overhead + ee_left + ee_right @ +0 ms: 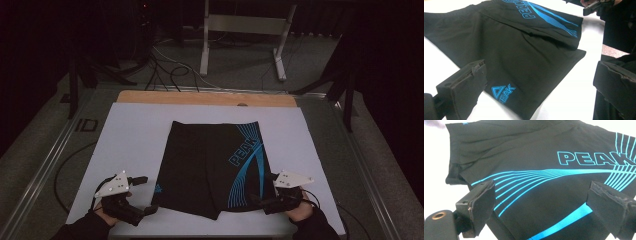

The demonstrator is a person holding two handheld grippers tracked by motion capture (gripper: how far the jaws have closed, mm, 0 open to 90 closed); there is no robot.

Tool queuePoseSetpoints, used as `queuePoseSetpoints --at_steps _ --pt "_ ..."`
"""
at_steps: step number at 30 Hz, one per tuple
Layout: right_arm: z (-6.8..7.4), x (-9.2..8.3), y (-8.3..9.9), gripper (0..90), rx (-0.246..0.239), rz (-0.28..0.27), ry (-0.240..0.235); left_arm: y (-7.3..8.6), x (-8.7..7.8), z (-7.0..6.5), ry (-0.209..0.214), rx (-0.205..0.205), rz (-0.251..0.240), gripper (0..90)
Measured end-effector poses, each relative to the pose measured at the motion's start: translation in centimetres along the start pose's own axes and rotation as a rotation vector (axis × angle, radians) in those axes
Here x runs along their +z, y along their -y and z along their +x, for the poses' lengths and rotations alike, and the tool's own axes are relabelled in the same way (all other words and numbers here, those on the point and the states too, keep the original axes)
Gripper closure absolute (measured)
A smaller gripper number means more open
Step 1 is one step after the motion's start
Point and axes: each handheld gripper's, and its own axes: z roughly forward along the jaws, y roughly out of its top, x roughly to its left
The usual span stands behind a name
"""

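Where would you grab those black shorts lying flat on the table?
By the two near leg hems of the shorts, I'd guess, one per hand-held gripper, coming in low from each outer side. The cloth lies flat, so only its edges offer a lip for open jaws to slip around.

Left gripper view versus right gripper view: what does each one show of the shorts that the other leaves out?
The left gripper view alone shows the small blue logo near a leg hem and, far off, the right gripper. The right gripper view alone shows the fan of thin blue lines up close, spreading below the lettering. Both show the black shorts lying flat on the white table, the PEAK lettering, and open jaws holding nothing.
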Motion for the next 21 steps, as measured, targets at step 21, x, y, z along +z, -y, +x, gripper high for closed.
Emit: queuePoseSetpoints --at_steps 21 --pt "0.39 -0.05 0.1 9.2 -0.032 0.047 -0.023 -0.09 0.42 -0.23 0.032 0.03 0.017 0.0"
